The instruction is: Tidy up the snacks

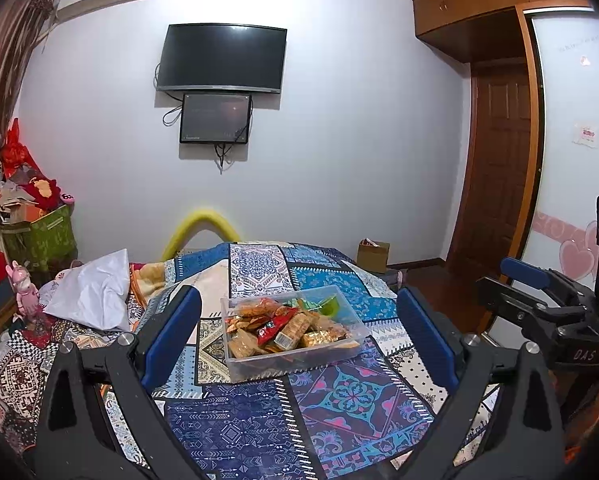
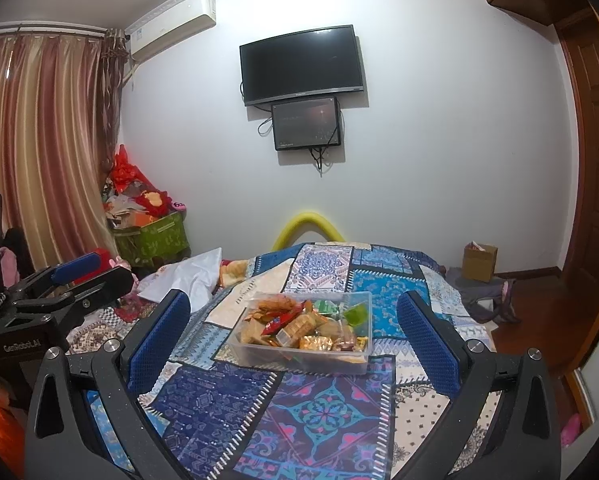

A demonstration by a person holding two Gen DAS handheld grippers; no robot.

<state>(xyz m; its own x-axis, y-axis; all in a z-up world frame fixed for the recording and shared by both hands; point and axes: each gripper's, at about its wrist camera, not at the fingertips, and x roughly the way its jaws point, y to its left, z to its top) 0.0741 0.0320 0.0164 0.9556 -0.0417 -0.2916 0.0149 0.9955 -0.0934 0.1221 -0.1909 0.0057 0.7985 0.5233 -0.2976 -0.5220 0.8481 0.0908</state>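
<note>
Clear plastic tub of mixed snack packets (image 1: 295, 332), centred on the counter under the blue patchwork cloth (image 1: 235, 420); both tools short of it.

Packets are heaped to the tub's rim; a red packet (image 1: 273, 326) lies on top. Left tool (image 1: 299, 338) is spread wide, empty, framing the tub. Right tool (image 2: 295, 338) is likewise spread, empty. Risk: the light tub may slide on the cloth if nudged; glossy wrappers may slip from the pads.

clear glossy plastic box (image 1: 235, 364) | printed cloth cover (image 1: 339, 412) | shiny foil snack packets (image 1: 283, 326)
</note>
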